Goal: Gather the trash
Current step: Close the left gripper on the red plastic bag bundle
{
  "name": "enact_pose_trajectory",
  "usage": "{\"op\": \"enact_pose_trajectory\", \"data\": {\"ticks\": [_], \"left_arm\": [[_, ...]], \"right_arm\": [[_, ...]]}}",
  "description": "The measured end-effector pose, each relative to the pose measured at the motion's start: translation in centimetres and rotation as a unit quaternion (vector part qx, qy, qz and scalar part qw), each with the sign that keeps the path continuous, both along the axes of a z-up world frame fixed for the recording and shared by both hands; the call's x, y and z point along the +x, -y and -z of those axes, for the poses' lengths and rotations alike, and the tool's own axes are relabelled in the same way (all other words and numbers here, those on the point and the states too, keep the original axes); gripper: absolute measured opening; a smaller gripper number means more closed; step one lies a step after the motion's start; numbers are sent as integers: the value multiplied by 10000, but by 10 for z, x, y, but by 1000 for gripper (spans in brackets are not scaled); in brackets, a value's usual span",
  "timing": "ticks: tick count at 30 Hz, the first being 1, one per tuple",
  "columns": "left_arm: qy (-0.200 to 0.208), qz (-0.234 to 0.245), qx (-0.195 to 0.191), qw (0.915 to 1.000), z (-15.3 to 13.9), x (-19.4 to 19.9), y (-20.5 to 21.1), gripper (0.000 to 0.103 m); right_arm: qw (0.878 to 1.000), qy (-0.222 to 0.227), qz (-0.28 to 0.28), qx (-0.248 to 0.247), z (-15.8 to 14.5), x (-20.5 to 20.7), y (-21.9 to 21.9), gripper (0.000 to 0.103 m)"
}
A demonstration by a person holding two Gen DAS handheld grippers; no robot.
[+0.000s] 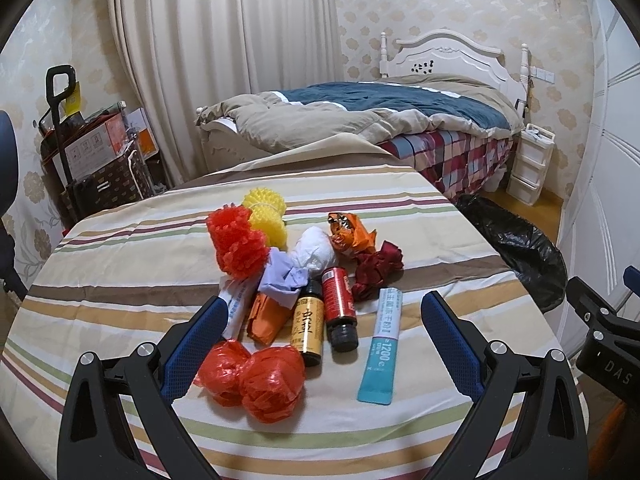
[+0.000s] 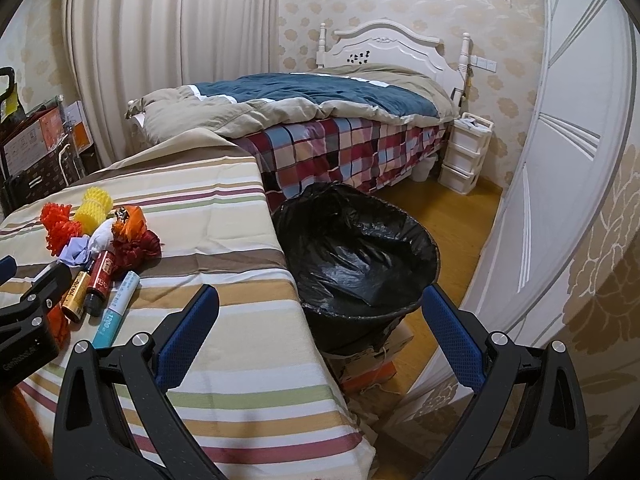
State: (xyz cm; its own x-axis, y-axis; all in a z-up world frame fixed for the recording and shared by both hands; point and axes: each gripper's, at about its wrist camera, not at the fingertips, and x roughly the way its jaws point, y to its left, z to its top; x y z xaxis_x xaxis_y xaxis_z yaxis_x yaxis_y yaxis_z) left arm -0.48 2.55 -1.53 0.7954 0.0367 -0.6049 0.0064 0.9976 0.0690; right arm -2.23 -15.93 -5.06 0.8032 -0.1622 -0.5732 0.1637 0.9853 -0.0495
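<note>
Both grippers wide open, empty: left gripper (image 1: 322, 316) over the trash pile (image 1: 296, 292) mid-surface, right gripper (image 2: 320, 308) by the bin (image 2: 356, 248) — risk: 2 bottles (image 1: 324, 316) roll off w/ a sloppy pinch.

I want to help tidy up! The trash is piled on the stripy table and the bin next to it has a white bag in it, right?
Almost. The trash pile does lie on the stripy table, and the bin stands beside it, but its bag is black, not white. The right wrist view shows this best.
</note>
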Motion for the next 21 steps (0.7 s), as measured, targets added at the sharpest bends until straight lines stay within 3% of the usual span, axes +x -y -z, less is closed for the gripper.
{"op": "enact_pose_trajectory", "data": {"ticks": [21], "left_arm": [[-530, -339, -76, 9980, 18, -16, -66, 95]], "right_arm": [[9973, -382, -627, 44, 11, 6, -47, 98]]}}
